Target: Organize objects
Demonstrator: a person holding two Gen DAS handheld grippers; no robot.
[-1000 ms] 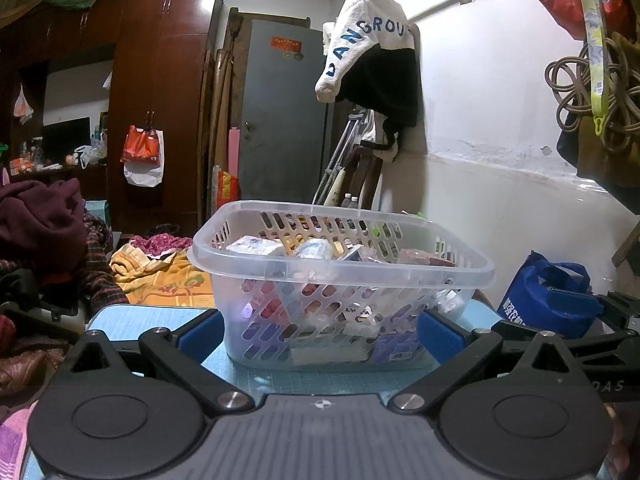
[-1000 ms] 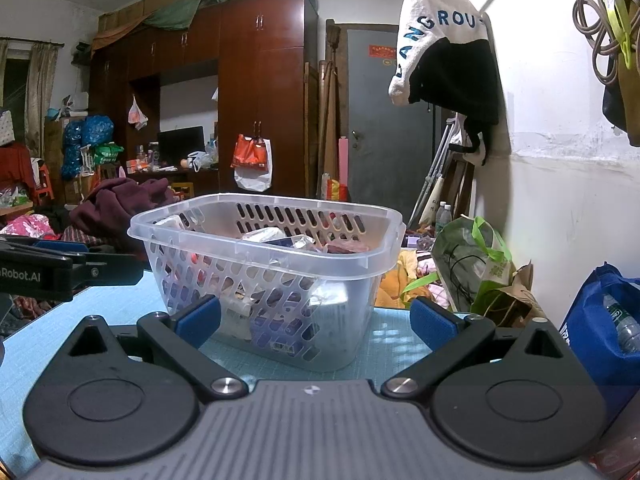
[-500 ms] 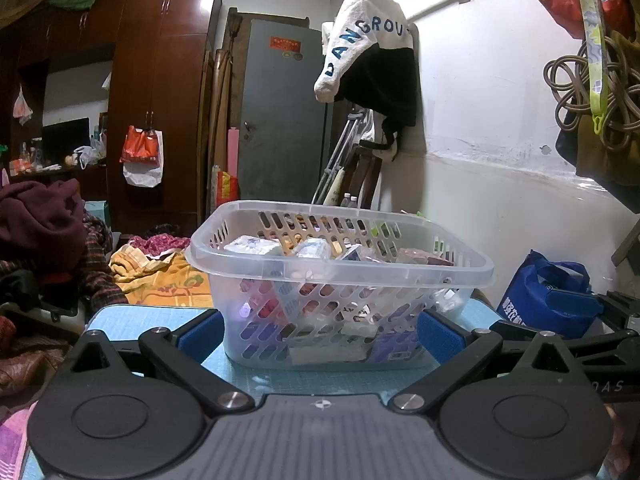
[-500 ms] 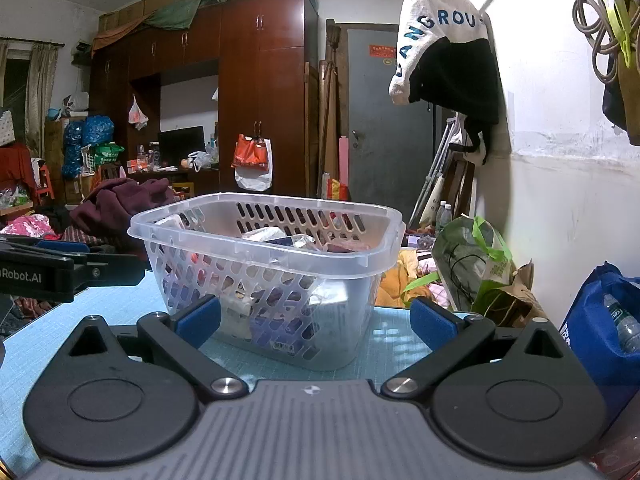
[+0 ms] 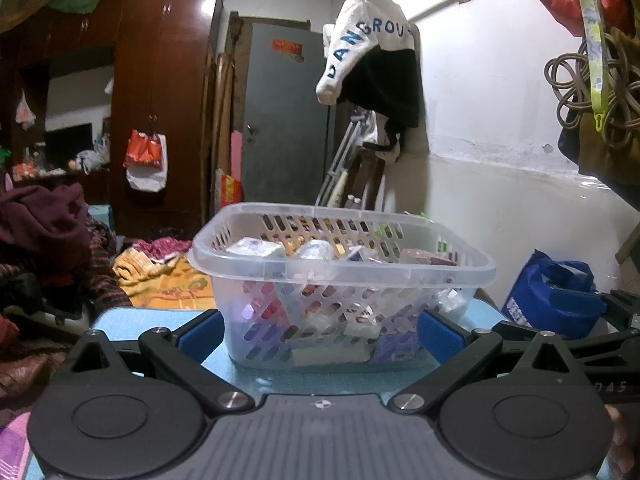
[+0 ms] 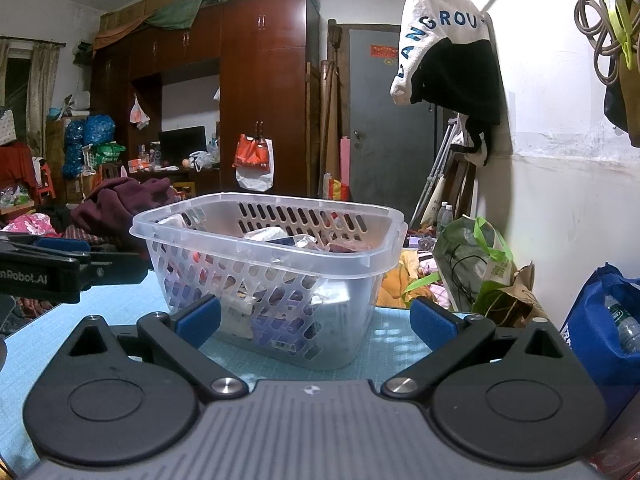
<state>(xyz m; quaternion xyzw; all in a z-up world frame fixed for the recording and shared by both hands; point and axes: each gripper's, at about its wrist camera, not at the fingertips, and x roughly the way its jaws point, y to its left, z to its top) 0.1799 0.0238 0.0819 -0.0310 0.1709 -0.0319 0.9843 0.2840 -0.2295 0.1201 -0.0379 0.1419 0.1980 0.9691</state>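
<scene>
A clear perforated plastic basket stands on a light blue cutting mat. It holds several small packets and boxes, some white, some red and purple. My left gripper is open, low on the mat just in front of the basket, nothing between its blue pads. My right gripper is also open and empty, facing the basket's near corner. The left gripper's black body shows at the left edge of the right wrist view.
A blue bag sits right of the table by the white wall. A green-handled bag lies beyond the mat. Piled clothes, a dark wardrobe and a grey door fill the back.
</scene>
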